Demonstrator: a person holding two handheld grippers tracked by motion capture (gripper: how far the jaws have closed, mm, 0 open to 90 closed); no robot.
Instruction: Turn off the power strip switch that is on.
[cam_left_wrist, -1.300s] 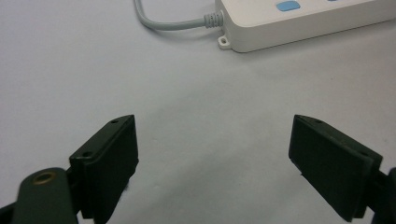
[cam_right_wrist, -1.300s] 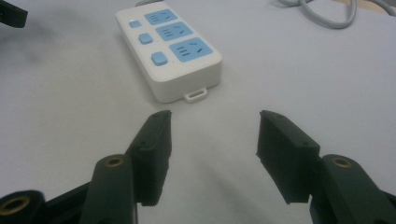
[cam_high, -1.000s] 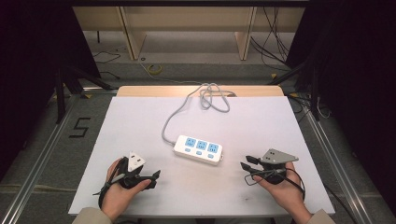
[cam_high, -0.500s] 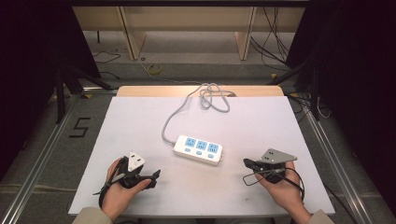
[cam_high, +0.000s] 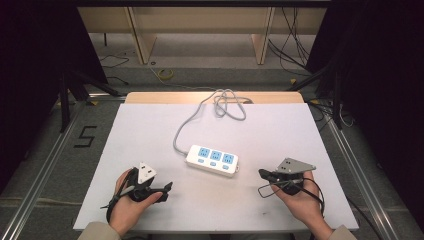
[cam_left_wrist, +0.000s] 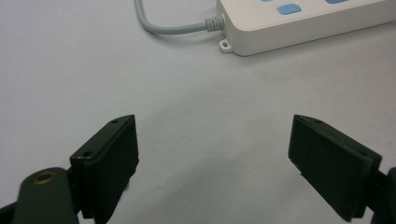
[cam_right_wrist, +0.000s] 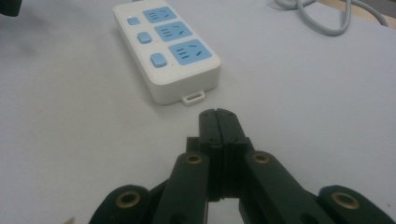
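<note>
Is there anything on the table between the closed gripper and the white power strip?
No. In the right gripper view, only bare table lies between the right hand-held gripper and the power strip.

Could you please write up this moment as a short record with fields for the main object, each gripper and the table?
Main object: white power strip with three blue sockets, flat mid-table
Cord: grey cable looped toward the far edge
Left gripper: jaws wide apart, nothing between them, short of the strip
Right gripper: jaws pressed together, empty, pointing at the strip's end
Table: white top
</note>
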